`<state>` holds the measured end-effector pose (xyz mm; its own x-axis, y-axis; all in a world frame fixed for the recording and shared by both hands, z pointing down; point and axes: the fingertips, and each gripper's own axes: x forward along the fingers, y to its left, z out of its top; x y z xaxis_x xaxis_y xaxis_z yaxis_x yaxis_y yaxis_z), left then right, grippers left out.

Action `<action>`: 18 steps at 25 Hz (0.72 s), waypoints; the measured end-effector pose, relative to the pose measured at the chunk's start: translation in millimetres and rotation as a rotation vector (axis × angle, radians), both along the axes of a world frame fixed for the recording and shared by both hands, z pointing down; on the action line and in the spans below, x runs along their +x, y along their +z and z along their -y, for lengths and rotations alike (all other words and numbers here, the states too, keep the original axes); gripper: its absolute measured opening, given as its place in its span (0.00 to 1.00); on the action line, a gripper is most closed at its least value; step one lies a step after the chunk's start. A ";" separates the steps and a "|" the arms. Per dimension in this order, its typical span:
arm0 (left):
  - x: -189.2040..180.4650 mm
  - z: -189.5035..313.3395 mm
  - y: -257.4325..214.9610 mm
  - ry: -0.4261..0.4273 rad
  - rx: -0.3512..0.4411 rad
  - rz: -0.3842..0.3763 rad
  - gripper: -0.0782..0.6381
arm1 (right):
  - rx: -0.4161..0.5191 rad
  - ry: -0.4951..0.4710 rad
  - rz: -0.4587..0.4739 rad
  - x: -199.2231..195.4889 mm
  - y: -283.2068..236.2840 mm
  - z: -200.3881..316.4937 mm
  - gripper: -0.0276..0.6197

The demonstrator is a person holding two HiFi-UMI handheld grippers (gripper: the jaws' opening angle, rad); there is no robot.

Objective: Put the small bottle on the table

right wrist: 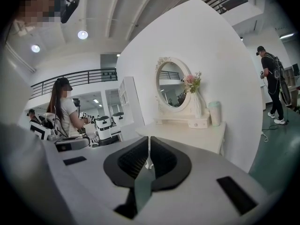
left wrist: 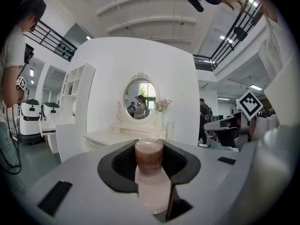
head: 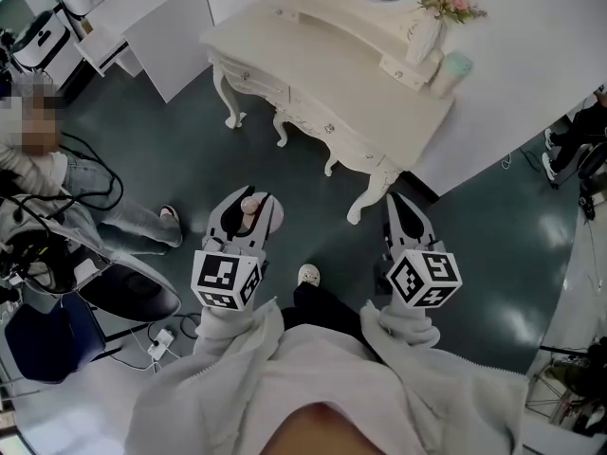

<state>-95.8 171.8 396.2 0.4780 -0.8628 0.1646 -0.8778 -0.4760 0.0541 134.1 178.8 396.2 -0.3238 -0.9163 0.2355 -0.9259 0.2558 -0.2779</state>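
Observation:
A small pale pink bottle (left wrist: 151, 172) with a brownish cap sits upright between the jaws of my left gripper (left wrist: 149, 165), which is shut on it. In the head view the same bottle (head: 250, 207) pokes out of the left gripper (head: 247, 218) over the dark floor, short of the white dressing table (head: 313, 74). My right gripper (head: 408, 224) hangs beside it at the right, its jaws closed together with nothing in them. In the right gripper view the right gripper (right wrist: 149, 159) is shut and the dressing table (right wrist: 187, 132) stands ahead.
On the dressing table stand an oval mirror (right wrist: 171, 83), a vase of pink flowers (head: 429, 28) and a pale green cup (head: 453, 69). A white shelf unit (head: 142, 17) is at the left. A person (head: 57, 173), cables and a dark chair (head: 123, 292) occupy the floor at left.

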 end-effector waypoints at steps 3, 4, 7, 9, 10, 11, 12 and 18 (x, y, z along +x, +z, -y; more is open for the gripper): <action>0.1 8.3 2.0 -0.004 -0.005 0.001 0.30 | -0.004 -0.009 -0.001 -1.5 2.0 10.6 0.10; 0.1 10.5 2.5 -0.007 -0.007 0.000 0.30 | -0.004 -0.012 0.000 -1.7 2.4 14.2 0.10; 0.2 17.5 3.7 -0.017 -0.006 -0.001 0.30 | -0.005 -0.024 0.001 -3.0 4.6 25.8 0.10; 1.0 24.0 5.2 -0.023 -0.004 -0.001 0.30 | -0.004 -0.036 0.000 -4.4 6.6 34.2 0.10; 1.8 27.5 6.3 -0.026 -0.004 -0.001 0.30 | -0.003 -0.042 0.000 -4.9 7.6 38.5 0.10; 2.7 30.8 7.4 -0.029 -0.003 -0.002 0.30 | -0.002 -0.048 -0.001 -4.9 8.3 42.4 0.10; 4.0 33.8 8.2 -0.033 -0.002 -0.001 0.30 | 0.000 -0.054 -0.002 -4.5 8.9 46.2 0.10; 14.1 47.2 7.1 -0.057 0.019 -0.002 0.30 | 0.010 -0.078 0.014 1.5 12.9 65.5 0.10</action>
<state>-81.8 124.5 403.3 0.4283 -0.8916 0.1473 -0.9034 -0.4262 0.0473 135.6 113.3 409.1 -0.3971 -0.8906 0.2214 -0.8992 0.3294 -0.2879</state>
